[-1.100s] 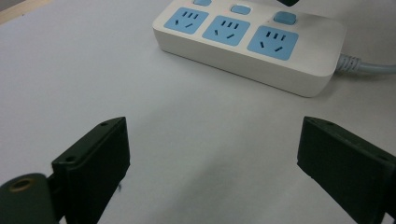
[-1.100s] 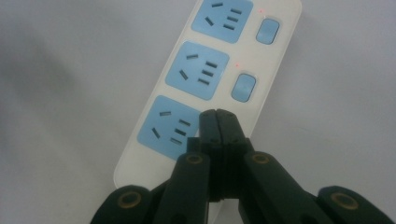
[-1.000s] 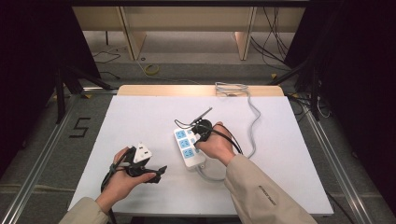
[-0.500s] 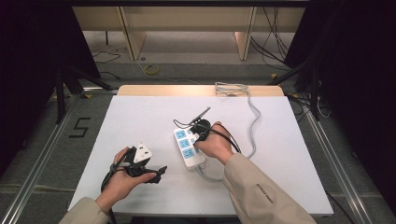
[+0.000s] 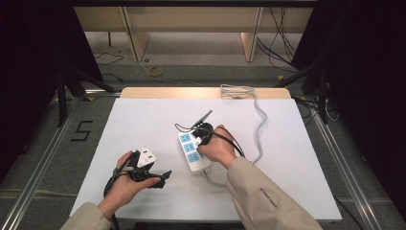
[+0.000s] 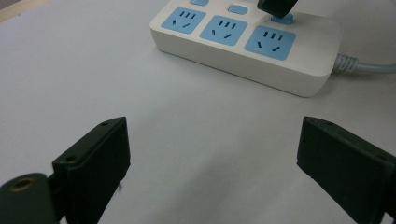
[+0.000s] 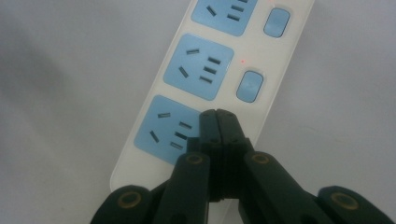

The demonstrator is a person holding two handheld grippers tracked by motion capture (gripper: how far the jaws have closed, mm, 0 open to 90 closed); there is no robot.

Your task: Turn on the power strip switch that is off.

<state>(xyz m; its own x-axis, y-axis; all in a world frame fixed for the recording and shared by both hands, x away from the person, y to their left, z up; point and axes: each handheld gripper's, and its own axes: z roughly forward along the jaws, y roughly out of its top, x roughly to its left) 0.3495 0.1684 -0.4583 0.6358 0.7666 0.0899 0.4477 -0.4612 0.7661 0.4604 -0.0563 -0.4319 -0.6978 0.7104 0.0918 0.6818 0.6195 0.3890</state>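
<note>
My right gripper (image 7: 217,116) has its two black jaws squeezed tight together with nothing between them, and the tips come down on the near end of the white plastic power strip with three blue sockets (image 7: 205,79), right where that socket's switch should be, beside the nearest blue socket. I think I am pressing that switch, but the jaws hide it, so I cannot tell if it is fully pushed. The next blue switch button (image 7: 249,86) shows a tiny red light (image 7: 243,61) beside it, so that one looks on. The far blue button (image 7: 276,21) I cannot read. So part of the switch job looks done, and this press, and maybe one more, is left. My left gripper (image 6: 212,149) has its jaws spread wide apart, holding nothing, low over the table and aimed at the strip from the side. From above, the strip (image 5: 193,151) lies near the middle of the white table top (image 5: 143,115), its grey cord (image 5: 258,120) snaking to the far edge, with my right hand (image 5: 218,148) over it and my left hand (image 5: 131,179) well apart, near the front edge.
</note>
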